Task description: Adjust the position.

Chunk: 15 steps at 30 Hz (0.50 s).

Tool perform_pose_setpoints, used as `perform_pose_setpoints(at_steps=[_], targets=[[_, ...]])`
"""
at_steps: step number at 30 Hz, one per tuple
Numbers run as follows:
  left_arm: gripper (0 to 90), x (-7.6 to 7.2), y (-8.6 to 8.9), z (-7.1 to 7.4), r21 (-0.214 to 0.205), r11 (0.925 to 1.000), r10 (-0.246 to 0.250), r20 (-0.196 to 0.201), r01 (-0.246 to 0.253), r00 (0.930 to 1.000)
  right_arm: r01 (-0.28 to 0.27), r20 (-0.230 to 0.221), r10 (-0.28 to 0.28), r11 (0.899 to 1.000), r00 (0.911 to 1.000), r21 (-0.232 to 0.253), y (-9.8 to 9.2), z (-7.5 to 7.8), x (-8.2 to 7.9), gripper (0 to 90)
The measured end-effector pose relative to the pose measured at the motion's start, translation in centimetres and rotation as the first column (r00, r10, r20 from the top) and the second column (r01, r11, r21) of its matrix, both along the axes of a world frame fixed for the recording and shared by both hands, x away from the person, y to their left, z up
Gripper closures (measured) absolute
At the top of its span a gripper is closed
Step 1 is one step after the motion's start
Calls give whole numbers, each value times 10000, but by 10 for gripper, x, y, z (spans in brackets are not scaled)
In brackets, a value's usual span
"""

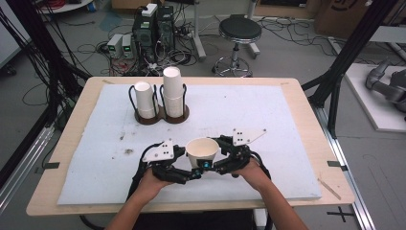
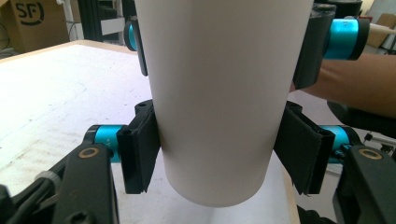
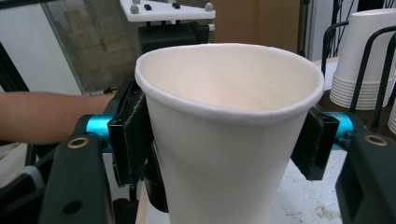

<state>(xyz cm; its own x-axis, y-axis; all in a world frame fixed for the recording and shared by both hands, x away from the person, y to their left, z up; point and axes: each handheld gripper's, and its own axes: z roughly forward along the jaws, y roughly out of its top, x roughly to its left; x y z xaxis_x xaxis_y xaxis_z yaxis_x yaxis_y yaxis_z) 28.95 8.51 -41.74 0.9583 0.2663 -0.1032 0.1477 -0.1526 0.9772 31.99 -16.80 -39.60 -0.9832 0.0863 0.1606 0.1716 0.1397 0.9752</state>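
1. Paper cup [image 1: 202, 150] sits upright at the near centre of the white mat [image 1: 268, 120], clamped by both grippers.
2. Left gripper [image 1: 187, 173] pinches low on the cup; right gripper [image 1: 224, 155] grips nearer the rim, already ovalled.
3. Risk: opposing pulls crush or tear the wall.
4. Uneven release tips the cup toward the cup holder [image 1: 160, 115].

overhead forward-down, gripper views close (shared cup [image 1: 202, 149])

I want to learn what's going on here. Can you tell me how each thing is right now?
paper cup: upright, open end up, empty, held off the table
left gripper: shut on the cup
right gripper: jaws around the cup near its rim
two cup stacks: upside down in a wire holder
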Motion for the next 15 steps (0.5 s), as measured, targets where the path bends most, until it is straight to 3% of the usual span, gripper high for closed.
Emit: perform_pose_setpoints(at_steps=[4, 9, 13, 15], targets=[[337, 0, -1, -1, 246, 9996, 151, 126, -154, 9998, 8, 249, -3, 9998, 9997, -221, -1, 0, 0, 352], [244, 2, 10, -4, 520, 9950, 848, 88, -851, 9964, 553, 722, -516, 9972, 9961, -504, -7, 2, 2, 362], [222, 4, 31, -3, 513, 9874, 1490, 163, -1496, 9887, 983, 749, -941, 9936, 9927, -552, -14, 3, 6, 364], [206, 6, 46, 0, 354, 9797, 1969, 171, -1974, 9803, 1114, 717, -1076, 9924, 9916, -515, -16, 3, 8, 366]])
